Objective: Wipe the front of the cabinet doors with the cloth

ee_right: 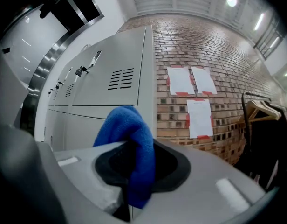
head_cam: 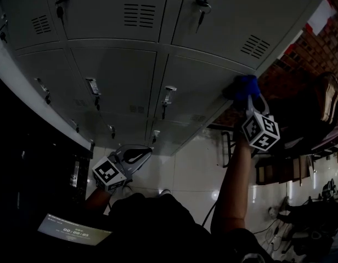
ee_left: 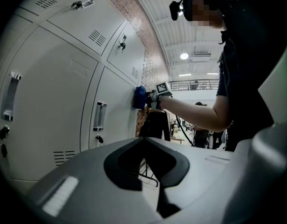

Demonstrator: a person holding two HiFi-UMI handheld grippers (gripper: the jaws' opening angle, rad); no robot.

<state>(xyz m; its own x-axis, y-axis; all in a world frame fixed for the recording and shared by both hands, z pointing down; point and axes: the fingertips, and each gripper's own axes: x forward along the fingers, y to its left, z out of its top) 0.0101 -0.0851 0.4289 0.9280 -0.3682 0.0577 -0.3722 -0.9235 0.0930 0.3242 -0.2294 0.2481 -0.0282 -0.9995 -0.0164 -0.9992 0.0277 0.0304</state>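
Note:
Grey metal cabinet doors (head_cam: 196,84) fill the upper part of the head view. My right gripper (head_cam: 251,100) is raised to the cabinet's right edge and is shut on a blue cloth (head_cam: 247,85), which is pressed against the door front. In the right gripper view the cloth (ee_right: 129,139) bulges from between the jaws of the gripper (ee_right: 134,157), next to the door (ee_right: 115,78). The left gripper view shows the cloth (ee_left: 140,97) flat on the door (ee_left: 64,101). My left gripper (head_cam: 137,156) hangs low, away from the doors; it (ee_left: 148,157) is shut and holds nothing.
The doors carry handles (head_cam: 168,95) and locks with keys (head_cam: 202,4). A brick wall (ee_right: 190,97) with taped papers adjoins the cabinet's right side. A clothes rack (ee_right: 269,125) stands further right. A timer screen (head_cam: 73,232) lies at the lower left above white floor tiles (head_cam: 185,169).

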